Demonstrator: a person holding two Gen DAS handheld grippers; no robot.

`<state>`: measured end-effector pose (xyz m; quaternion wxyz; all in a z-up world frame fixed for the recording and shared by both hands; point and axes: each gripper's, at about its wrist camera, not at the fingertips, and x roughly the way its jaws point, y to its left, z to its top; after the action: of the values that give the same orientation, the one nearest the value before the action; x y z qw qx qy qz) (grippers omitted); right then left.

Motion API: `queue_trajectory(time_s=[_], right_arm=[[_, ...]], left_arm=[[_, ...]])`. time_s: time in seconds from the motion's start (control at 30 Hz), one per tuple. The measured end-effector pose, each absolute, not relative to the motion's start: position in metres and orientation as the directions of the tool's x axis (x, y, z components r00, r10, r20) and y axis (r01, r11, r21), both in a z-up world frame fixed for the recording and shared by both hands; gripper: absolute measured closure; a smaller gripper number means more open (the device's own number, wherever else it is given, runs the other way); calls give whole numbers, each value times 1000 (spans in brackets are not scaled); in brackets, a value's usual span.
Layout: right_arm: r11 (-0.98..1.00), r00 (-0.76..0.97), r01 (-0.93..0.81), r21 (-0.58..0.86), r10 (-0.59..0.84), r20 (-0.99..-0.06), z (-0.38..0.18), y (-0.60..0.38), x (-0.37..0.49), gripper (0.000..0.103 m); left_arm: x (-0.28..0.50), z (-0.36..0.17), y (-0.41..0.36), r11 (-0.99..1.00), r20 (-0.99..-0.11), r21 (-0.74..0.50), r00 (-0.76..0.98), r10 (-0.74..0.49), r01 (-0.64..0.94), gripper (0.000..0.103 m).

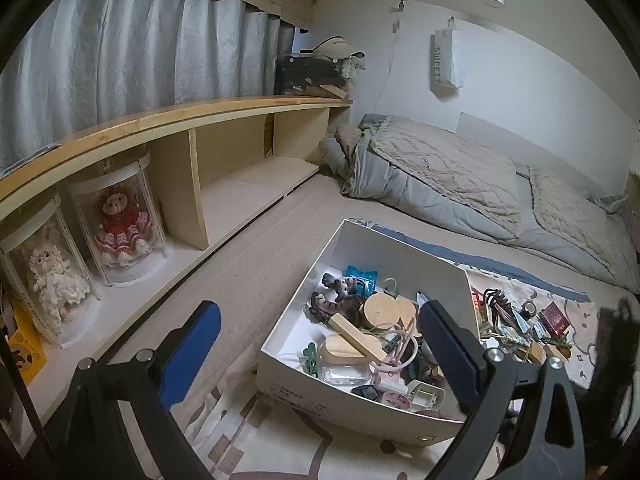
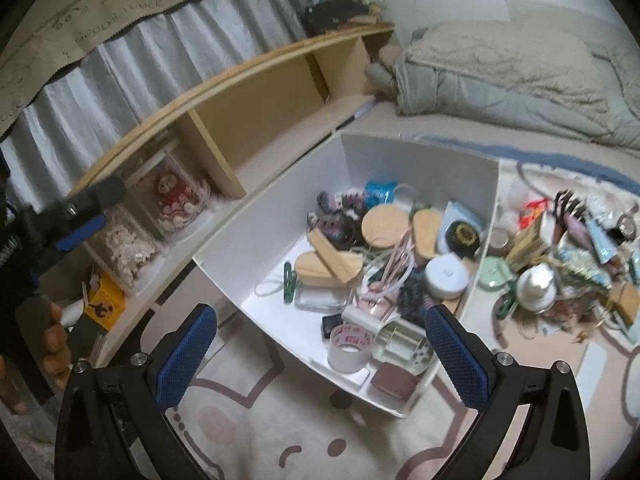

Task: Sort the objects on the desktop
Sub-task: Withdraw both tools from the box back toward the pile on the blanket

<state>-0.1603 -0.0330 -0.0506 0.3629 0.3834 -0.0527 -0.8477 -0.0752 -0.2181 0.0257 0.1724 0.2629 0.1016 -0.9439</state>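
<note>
Cream patterned rug under white box of clutter; wooden shelf, bed behind. Left gripper, right gripper: fingers wide apart, empty.

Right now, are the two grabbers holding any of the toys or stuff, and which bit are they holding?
Nothing is held. The right gripper has its jaws wide open above the white box, and the left gripper is open and empty too.

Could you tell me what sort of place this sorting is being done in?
Most likely a bedroom floor: folded bedding against the wall, a low wooden shelf with boxed dolls, and a patterned rug.
</note>
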Motion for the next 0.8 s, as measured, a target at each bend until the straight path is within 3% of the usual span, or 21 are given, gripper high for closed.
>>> queue_trajectory(time_s=[0.23, 0.8], right_arm=[[-746, -518, 580, 327, -648, -559, -21, -11, -147, 0], [-825, -636, 512, 239, -551, -541, 3, 54, -121, 0]], left_arm=[[-73, 27, -207, -922, -532, -105, -804, -264, 372, 3], [-62, 35, -153, -956, -510, -88, -837, -200, 281, 0]])
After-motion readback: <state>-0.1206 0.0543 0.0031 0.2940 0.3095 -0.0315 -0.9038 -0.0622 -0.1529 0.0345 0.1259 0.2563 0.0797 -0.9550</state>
